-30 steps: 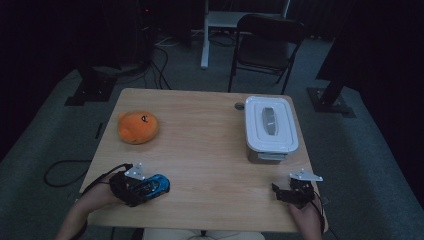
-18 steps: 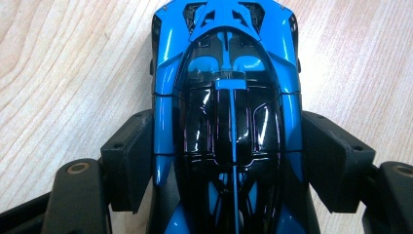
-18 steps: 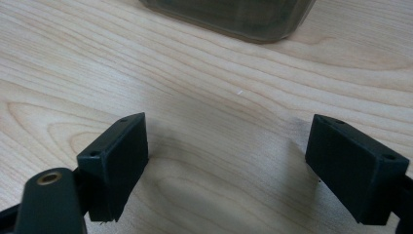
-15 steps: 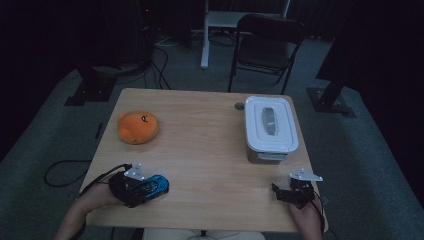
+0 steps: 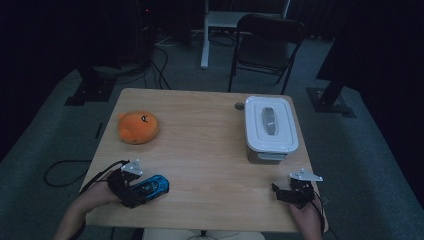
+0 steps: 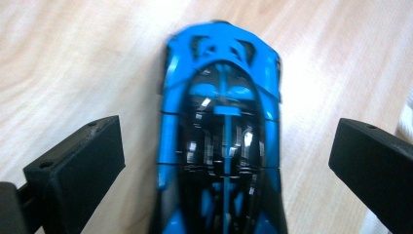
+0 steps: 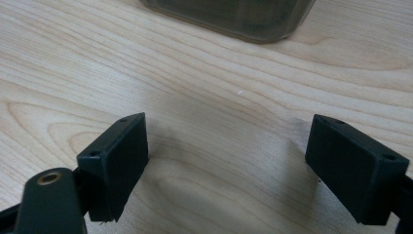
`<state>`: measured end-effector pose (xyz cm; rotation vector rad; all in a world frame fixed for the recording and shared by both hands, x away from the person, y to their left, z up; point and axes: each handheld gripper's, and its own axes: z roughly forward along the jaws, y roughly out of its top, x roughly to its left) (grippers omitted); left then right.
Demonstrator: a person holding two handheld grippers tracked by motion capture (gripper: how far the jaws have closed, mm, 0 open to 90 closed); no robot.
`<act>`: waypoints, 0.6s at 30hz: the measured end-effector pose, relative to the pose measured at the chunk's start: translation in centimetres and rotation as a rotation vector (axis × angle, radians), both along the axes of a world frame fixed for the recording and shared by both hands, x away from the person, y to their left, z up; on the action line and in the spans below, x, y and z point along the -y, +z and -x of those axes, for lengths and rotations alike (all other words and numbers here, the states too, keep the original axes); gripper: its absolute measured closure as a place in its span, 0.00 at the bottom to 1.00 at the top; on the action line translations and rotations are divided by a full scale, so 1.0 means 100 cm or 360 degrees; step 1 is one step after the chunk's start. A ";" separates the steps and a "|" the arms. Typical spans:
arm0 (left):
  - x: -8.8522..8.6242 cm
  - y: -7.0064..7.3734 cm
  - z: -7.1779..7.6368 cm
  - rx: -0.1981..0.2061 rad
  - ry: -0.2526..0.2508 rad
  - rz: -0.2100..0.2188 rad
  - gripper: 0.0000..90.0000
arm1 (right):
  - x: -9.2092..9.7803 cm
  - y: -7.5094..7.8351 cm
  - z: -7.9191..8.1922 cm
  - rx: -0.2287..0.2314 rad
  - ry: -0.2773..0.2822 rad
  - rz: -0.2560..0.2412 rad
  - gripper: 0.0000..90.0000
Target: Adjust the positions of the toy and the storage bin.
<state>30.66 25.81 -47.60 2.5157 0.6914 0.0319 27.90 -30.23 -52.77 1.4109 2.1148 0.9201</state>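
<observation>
Jaws of my left gripper [image 6: 229,161] stand wide on either side of the blue toy car [image 6: 221,141], a clear gap of wood showing between each pad and the car's flanks. That car [image 5: 150,186] sits on the table [image 5: 210,145] near its front left corner, well apart from the orange plush [image 5: 138,127] behind it. My right gripper [image 7: 229,165] is spread wide too, holding nothing, low over bare wood just in front of the white-lidded box [image 5: 270,129]; whether it touches the tabletop I cannot quite tell in this dim light.
</observation>
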 end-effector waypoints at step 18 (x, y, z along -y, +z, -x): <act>-0.029 -0.001 -0.022 0.0264 0.0479 0.0027 0.05 | 0.000 0.000 0.000 0.0000 0.0000 0.0000 0.17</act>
